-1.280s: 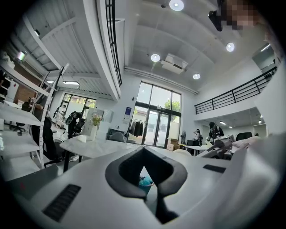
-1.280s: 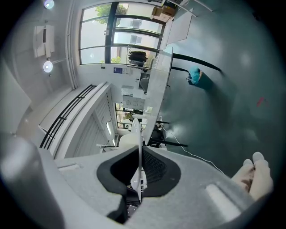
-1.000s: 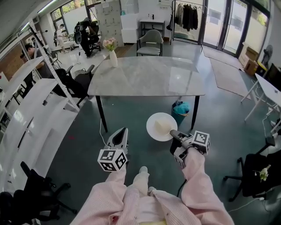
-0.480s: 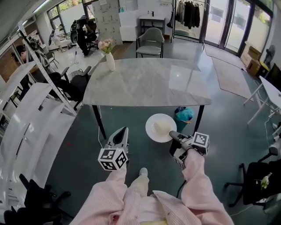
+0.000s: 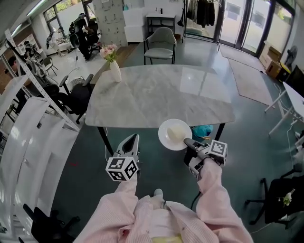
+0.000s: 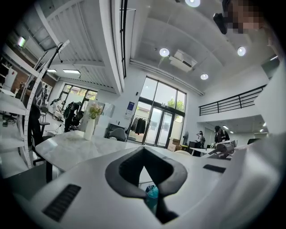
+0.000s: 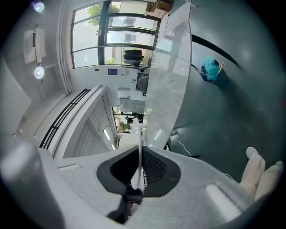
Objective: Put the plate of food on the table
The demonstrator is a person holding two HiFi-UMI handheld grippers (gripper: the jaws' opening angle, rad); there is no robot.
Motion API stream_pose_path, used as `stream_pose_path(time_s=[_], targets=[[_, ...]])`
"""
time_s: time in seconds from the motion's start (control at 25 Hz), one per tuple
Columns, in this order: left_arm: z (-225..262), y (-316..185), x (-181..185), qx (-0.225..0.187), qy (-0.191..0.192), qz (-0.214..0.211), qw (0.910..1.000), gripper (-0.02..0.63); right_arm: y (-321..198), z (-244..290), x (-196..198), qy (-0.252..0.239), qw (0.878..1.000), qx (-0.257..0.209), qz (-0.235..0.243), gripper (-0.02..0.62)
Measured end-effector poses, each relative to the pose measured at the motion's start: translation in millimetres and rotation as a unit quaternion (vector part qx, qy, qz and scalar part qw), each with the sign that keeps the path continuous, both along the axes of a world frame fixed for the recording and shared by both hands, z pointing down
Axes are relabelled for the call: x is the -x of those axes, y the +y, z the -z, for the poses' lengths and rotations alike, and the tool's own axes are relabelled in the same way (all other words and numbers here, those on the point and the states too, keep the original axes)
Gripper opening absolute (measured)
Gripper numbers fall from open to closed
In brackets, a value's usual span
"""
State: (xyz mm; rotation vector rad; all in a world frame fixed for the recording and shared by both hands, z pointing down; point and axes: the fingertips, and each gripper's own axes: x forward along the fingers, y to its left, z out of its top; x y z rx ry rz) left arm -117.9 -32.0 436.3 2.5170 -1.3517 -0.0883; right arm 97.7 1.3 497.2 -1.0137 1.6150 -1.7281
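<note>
Plate (image 5: 166, 138) pinched at its rim in my right claw (image 5: 187, 141), counter (image 5: 156, 95) edge at twelve o'clock. I should carry it level over that edge before lowering; my left claw (image 5: 134, 140) is closed, empty.

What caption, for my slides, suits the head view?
Right hand-held gripper holds the plate of food by its rim by the table's near edge; left hand-held gripper empty.

White vase (image 5: 115, 71) with pink flowers, upright. Grey armchair (image 5: 159, 42) beyond it. Teal bag (image 5: 205, 131) on the grey floor (image 5: 256, 128). Loaded clothes rack (image 5: 203, 12) at the far wall. Pale rug (image 5: 249, 71) at right. Black office chair (image 5: 76, 97) beside white shelving (image 5: 33, 123) at left.
</note>
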Motion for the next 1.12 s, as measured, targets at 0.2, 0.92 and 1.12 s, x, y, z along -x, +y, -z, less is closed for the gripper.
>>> stream_pose_path(time_s=[0.2, 0.92, 1.12], targets=[[-4.2, -29.5, -3.5, 0.004, 0.0, -0.011, 0.9999, -0.005, -27.7, -3.3, -2.0, -0.006, 1.0, 0.0, -0.011, 0.018], [-32.0, -148.3, -6.4, 0.042, 0.008, 0.002, 0.9991, -0.005, -155.4, -23.8, -3.4, -0.009, 1.0, 0.02, 0.005, 0.018], [-31.4, -193.7, -11.0, 0.05, 0.009, 0.012, 0.9986, -0.005, -202.5, -26.6, -6.8, -0.01, 0.999, 0.029, 0.015, 0.018]])
